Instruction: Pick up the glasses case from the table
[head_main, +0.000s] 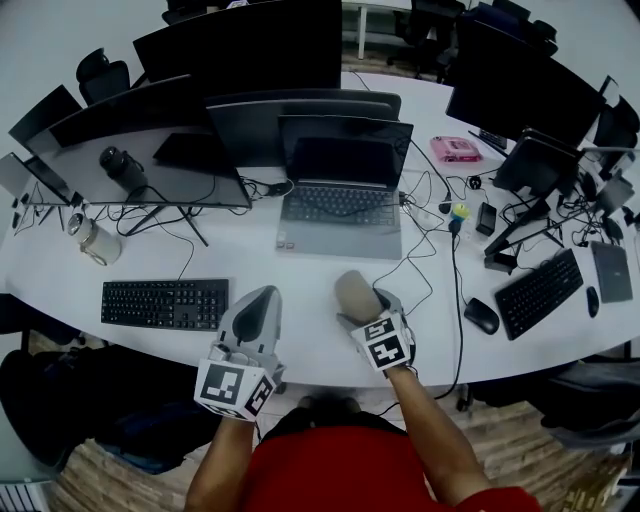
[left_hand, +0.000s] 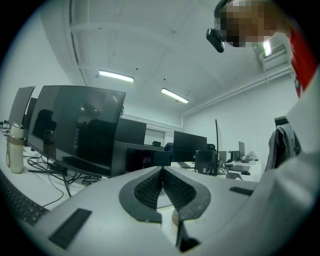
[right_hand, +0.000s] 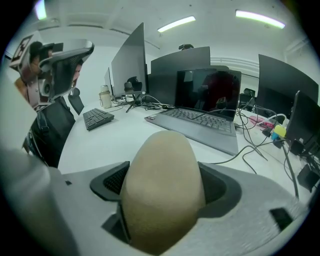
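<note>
The glasses case (head_main: 356, 294) is a beige, rounded, elongated case, held above the white table (head_main: 300, 270) near its front edge. My right gripper (head_main: 362, 300) is shut on the glasses case (right_hand: 162, 185), which fills the space between the jaws in the right gripper view and points toward the laptop (right_hand: 202, 117). My left gripper (head_main: 256, 312) hovers to the left of it over the table's front edge. In the left gripper view the left gripper (left_hand: 162, 187) has its ribbed pads pressed together with nothing between them.
An open laptop (head_main: 342, 190) stands just beyond the case, with monitors (head_main: 250, 50) behind. A black keyboard (head_main: 164, 303) lies left, a mouse (head_main: 482, 315) and second keyboard (head_main: 538, 291) right. Cables (head_main: 430, 235) cross the table right of the laptop. A bottle (head_main: 94, 240) stands far left.
</note>
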